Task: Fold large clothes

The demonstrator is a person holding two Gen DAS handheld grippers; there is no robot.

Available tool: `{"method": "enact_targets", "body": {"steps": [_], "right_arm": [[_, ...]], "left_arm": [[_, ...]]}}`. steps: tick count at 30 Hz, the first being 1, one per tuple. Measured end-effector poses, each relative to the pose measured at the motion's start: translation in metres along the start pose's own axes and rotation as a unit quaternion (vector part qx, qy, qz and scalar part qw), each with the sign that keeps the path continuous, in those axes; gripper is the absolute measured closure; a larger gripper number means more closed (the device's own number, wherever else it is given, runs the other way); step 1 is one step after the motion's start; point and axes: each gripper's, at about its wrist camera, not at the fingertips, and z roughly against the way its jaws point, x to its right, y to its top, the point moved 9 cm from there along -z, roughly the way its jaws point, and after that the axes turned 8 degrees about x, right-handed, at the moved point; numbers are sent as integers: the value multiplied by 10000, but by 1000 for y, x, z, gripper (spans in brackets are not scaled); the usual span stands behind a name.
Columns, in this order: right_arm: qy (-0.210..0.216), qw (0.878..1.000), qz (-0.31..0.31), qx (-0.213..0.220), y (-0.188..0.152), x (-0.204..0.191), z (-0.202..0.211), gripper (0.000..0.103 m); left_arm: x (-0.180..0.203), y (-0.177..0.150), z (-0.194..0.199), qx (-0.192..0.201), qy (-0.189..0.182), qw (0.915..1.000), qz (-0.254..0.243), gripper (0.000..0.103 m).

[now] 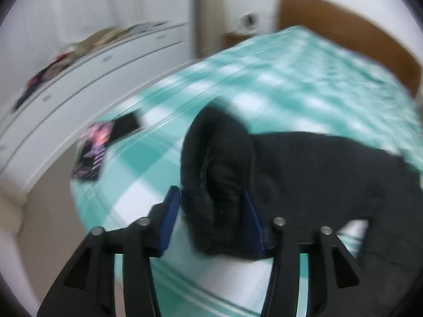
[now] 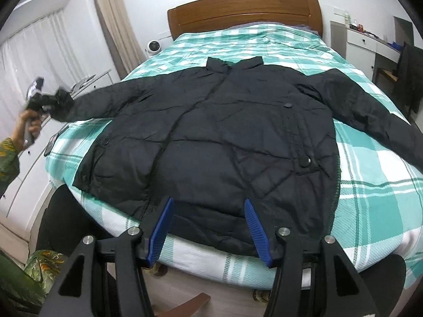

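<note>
A large black puffer jacket (image 2: 224,137) lies spread front-up on the bed (image 2: 370,174), collar toward the headboard and both sleeves out to the sides. In the right wrist view a hand (image 2: 27,128) holds my left gripper (image 2: 50,100) past the bed's left edge, shut on the left sleeve's cuff (image 2: 63,103), and the sleeve is stretched out. In the blurred left wrist view the cuff (image 1: 216,163) fills the gap between the blue pads (image 1: 169,219) of my left gripper (image 1: 210,191). My right gripper (image 2: 208,202) hovers open over the jacket's hem with nothing between its fingers.
The bed has a teal and white checked cover and a wooden headboard (image 2: 246,8). White drawers (image 1: 87,79) run along the left wall. A dark booklet (image 1: 97,148) lies on the bed's near left corner. A desk (image 2: 370,42) and a chair with dark clothing (image 2: 409,79) stand at the right.
</note>
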Motion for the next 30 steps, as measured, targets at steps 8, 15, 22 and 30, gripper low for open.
{"method": "enact_targets", "body": {"steps": [8, 15, 22, 30], "right_arm": [[-608, 9980, -139, -97, -4, 36, 4, 33], [-1236, 9880, -894, -240, -2, 114, 0, 31], [-1146, 9882, -928, -413, -11, 129, -10, 25], [-1031, 9841, -1051, -990, -48, 129, -44, 25]], "left_arm": [[43, -86, 41, -429, -1203, 9914, 274, 28], [175, -192, 130, -1114, -3255, 9355, -811, 15], [229, -259, 134, -1427, -3230, 9234, -1504, 11], [229, -280, 132, -1572, -3263, 9207, -1451, 13]]}}
